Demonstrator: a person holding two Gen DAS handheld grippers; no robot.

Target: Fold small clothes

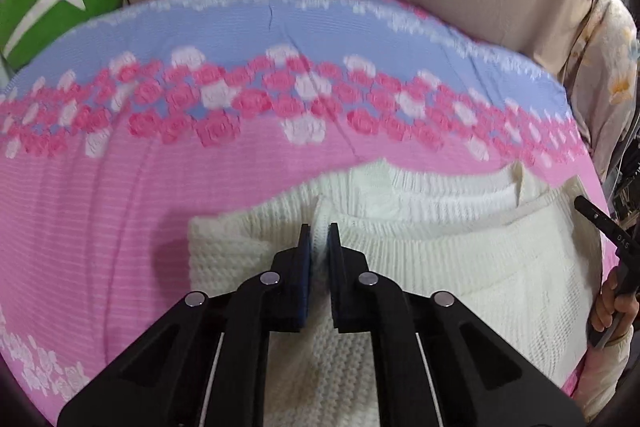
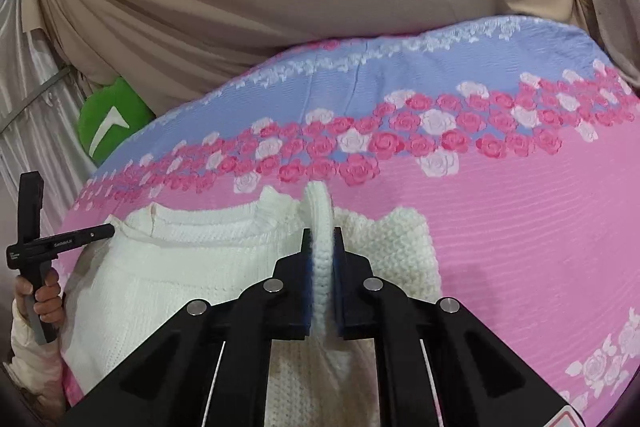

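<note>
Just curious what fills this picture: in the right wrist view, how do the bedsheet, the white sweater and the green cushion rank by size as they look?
1. Bedsheet
2. White sweater
3. Green cushion, though farther off and partly hidden.

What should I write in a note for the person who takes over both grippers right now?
Left gripper: shut on a pinch of the white knit sweater.
Right gripper: shut on a raised fold of the same sweater, near its edge.
The sweater lies on the pink and blue flowered sheet, collar side away from you.
Done: both grips are taken; one part at the side already looks turned in.
Left: probably carry the held edges over, lay them flat, release, then finish folding.
</note>
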